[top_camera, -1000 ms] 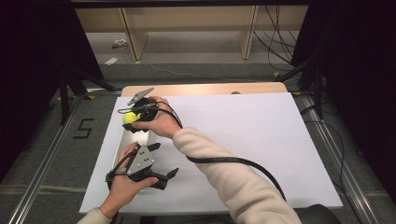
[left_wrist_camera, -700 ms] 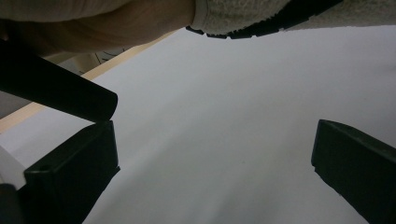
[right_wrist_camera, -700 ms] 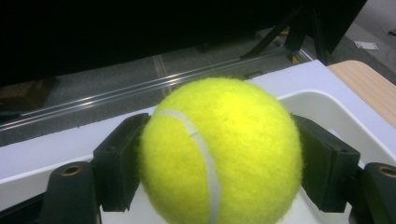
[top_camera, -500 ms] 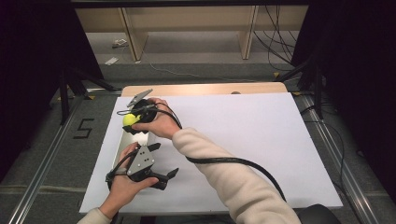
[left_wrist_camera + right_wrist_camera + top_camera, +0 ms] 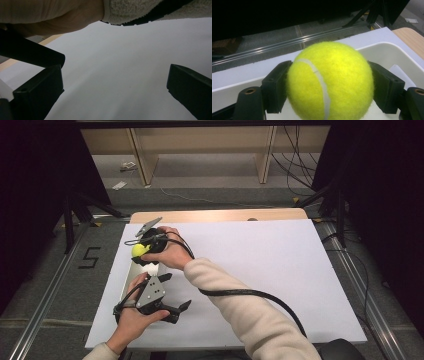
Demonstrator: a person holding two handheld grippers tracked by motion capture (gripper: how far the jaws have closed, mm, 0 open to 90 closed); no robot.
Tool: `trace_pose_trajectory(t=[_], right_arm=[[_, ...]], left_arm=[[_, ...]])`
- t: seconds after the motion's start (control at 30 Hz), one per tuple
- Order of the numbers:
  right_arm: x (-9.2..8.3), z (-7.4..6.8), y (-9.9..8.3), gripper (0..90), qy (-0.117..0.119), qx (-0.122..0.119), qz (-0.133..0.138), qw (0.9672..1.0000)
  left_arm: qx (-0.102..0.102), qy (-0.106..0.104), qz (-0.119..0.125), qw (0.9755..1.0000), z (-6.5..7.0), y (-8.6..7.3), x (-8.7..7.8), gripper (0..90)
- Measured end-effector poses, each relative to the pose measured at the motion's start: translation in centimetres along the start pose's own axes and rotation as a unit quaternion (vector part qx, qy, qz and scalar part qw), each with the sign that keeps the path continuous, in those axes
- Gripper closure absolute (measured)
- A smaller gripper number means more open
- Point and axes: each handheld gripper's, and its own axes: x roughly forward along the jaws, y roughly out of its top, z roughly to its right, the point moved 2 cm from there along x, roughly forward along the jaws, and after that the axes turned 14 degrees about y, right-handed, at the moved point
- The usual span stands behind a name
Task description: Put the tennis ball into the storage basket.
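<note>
a: sitting clamped in the right gripper [image 5: 141, 251], the tennis ball [image 5: 330, 81] hangs over the white tray [image 5: 387, 56], about where it was a second ago.

b: left gripper [image 5: 176, 291]?

a: just nearside of the tray, unmoved, jaws apart and empty. its own view catches the sleeve [image 5: 140, 10] crossing above.

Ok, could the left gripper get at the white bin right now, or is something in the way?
Probably not cleanly. The right gripper, shut on the tennis ball, hangs over the white bin, and that forearm crosses above the open left gripper.
</note>
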Motion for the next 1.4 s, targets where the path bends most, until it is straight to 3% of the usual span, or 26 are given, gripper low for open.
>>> trace_pose_trajectory(t=[1.4], right_arm=[[0.81,0.11,-0.8,25.4,0.004,0.009,-0.029,0.9995]], left_arm=[[0.0,-0.002,-0.001,1.0,0.06,-0.01,0.04,0.1]])
